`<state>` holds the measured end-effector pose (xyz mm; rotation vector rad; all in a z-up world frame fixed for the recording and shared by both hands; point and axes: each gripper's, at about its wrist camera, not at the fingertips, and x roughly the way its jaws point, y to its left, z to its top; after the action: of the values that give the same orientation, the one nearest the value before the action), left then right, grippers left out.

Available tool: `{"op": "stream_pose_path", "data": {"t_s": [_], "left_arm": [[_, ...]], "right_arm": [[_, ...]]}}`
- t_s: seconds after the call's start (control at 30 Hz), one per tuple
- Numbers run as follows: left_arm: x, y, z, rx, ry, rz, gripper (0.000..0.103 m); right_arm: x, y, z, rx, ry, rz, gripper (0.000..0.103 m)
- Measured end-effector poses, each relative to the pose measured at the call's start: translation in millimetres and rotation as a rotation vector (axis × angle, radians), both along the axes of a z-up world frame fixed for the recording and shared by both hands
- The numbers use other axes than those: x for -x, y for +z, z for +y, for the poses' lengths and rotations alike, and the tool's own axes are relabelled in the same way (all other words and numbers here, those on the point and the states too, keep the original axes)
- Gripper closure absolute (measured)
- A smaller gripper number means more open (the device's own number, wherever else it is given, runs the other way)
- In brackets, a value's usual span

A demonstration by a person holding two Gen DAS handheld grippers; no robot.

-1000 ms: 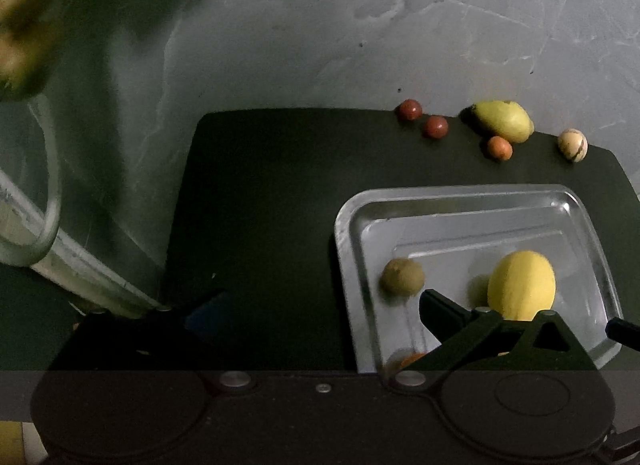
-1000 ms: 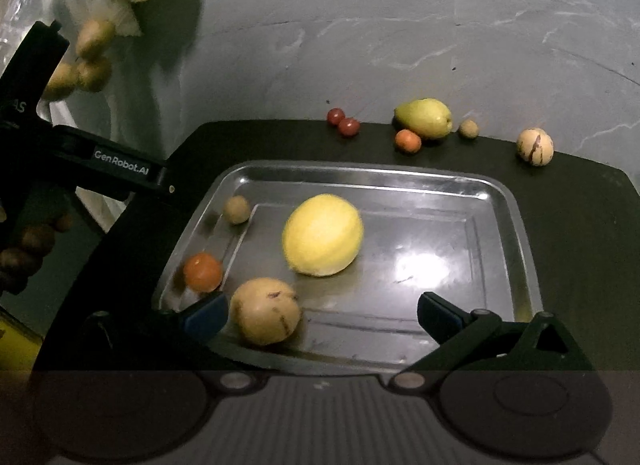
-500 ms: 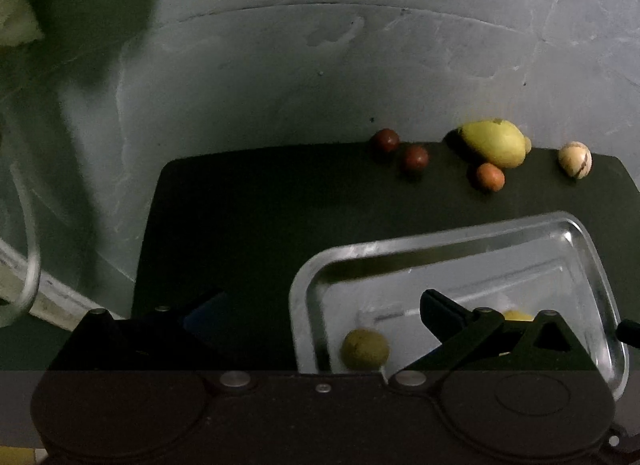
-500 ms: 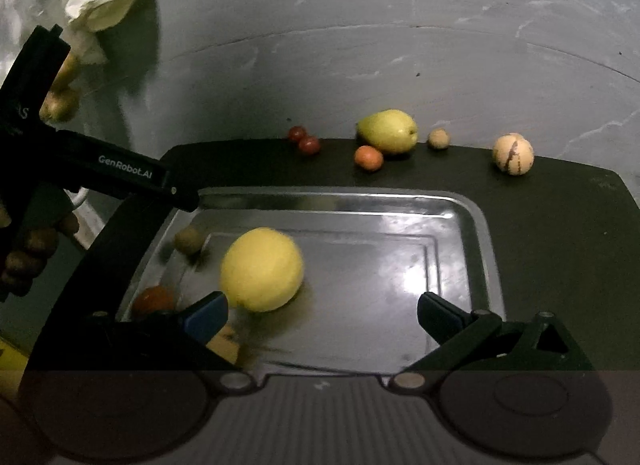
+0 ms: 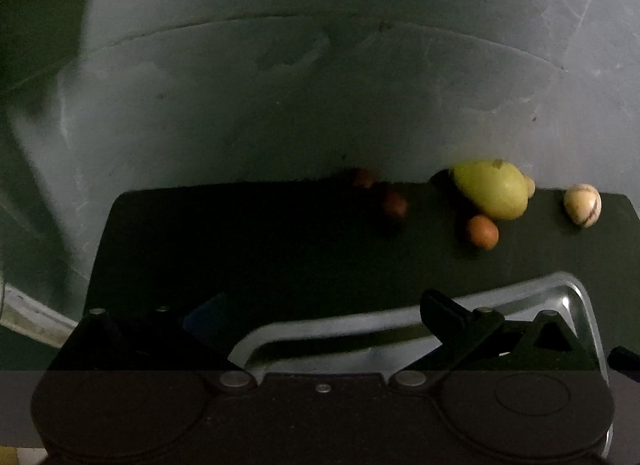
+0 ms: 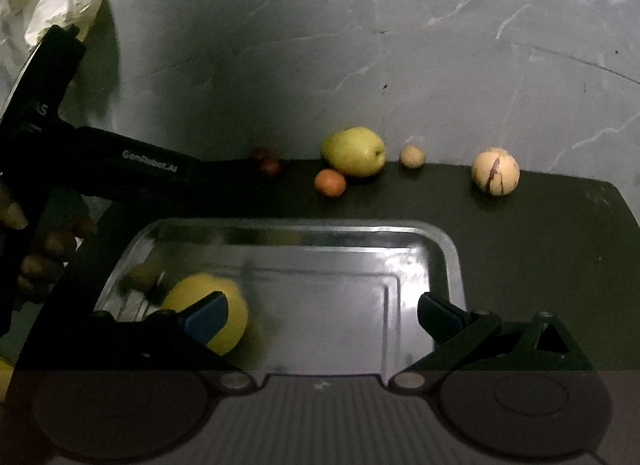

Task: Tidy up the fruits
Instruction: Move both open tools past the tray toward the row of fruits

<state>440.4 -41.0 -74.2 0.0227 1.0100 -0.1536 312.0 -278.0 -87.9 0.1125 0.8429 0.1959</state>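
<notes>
One metal tray (image 6: 448, 249) sits on one dark mat (image 6: 552, 249). In the tray lie one big yellow fruit (image 6: 236, 313) and one small brownish fruit (image 6: 140, 275), blurred. Along the mat's far edge are six fruits: one green pear (image 6: 354, 151), one orange fruit (image 6: 330, 182), two small dark red ones (image 6: 266, 161), one small tan one (image 6: 412, 155) and one striped pale one (image 6: 495, 171).

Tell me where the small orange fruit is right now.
In the right wrist view, the small round orange fruit sits on the dark mat beyond the steel tray, just front-left of the green pear.
</notes>
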Motion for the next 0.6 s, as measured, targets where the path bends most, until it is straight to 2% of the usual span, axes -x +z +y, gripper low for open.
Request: {"op": "stream_pose_path", "data": {"t_s": [0.33, 0.6], "left_arm": [[-41, -6, -25, 0.046, 0.014, 0.000, 0.001], [-56, -14, -31, 0.059, 0.026, 0.020, 0.001]], "right_arm": [[-54, -11, 0, 0.036, -0.001, -0.043, 0.000], [-86, -18, 12, 0.042, 0.015, -0.062, 0.000]]}}
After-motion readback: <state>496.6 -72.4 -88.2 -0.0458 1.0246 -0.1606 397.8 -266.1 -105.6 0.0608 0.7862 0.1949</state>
